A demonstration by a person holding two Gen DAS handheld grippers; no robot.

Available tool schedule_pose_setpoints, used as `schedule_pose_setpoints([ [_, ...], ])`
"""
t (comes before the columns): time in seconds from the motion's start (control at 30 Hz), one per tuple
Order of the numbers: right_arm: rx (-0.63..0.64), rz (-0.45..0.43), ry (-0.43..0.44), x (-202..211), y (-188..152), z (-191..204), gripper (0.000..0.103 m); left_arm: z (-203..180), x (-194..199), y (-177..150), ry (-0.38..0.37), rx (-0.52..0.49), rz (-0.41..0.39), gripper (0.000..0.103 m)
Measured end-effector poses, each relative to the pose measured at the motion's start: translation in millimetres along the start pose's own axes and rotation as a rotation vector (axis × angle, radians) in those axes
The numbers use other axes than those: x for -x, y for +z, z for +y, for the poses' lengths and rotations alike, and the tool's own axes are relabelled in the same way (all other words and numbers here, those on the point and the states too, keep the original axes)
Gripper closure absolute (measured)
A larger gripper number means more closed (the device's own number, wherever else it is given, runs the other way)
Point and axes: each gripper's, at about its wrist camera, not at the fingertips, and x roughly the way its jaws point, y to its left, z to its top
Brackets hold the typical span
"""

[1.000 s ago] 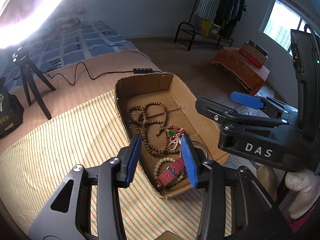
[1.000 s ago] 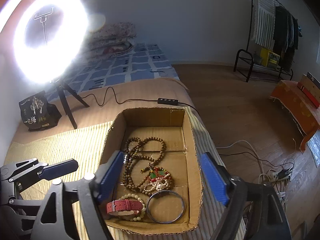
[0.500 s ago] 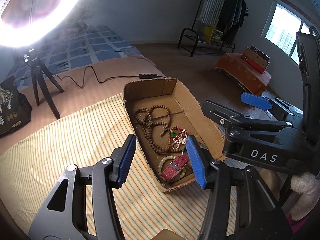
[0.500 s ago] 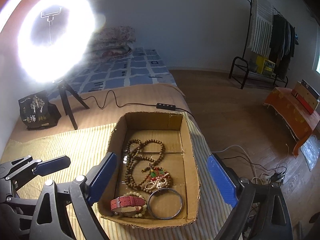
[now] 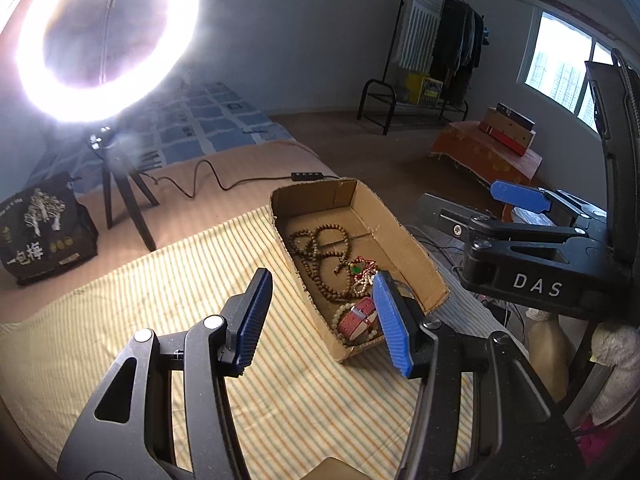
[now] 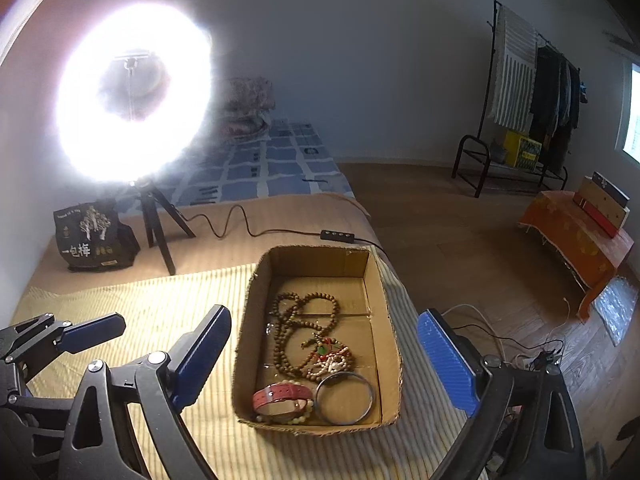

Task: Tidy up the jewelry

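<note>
Jewelry, all of it sitting in the cardboard box (image 6: pixel 390 344) on the striped cloth (image 6: pixel 132 312), and none of it in my tongs. I've got the right gripper (image 6: pixel 326 358) spread wide, hanging above the box, nothing between its fingers. The left gripper (image 5: pixel 320 316) is spread too, holding nothing, hovering off the box's near left corner.

How will it handle? The long wooden bead strand (image 6: pixel 298 328) looks limp and tangled in loops, so I'd expect it to drape and drag its neighbours; I'd pinch a single loop near the edge of the pile. The red-and-white beaded piece (image 6: pixel 330 356) lies on top of it, touching, so they may lift together. The metal bangle (image 6: pixel 345 398) is rigid and probably slick; I'd take the rim across its thickness. The red strap (image 6: pixel 282 394) looks flexible and grippy, the easiest hold, though a pale bead bracelet (image 6: pixel 294 410) lies right against it.

The right wrist view gives me the whole box floor, bangle included. In the left wrist view my own finger covers nearly all of the bangle, but that view shows the right gripper from the side, off beyond the box.
</note>
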Motion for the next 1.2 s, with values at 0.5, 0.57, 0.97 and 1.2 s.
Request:
schedule_pose_setpoints([
  [0.5,0.017,-0.082,-0.013,37,-10,19,0.000,4,52,-17,0.035,-0.051,-0.089,0.031],
  [0.57,0.017,-0.084,-0.016,37,-10,19,0.000,3,54,-19,0.037,-0.056,-0.099,0.022],
  [0.97,0.031,-0.087,-0.032,43,-14,17,0.000,-7,57,-23,0.062,-0.094,-0.079,0.019],
  [1.2,0.038,-0.090,-0.043,45,-15,16,0.000,-7,65,-25,0.086,-0.098,-0.106,0.005],
])
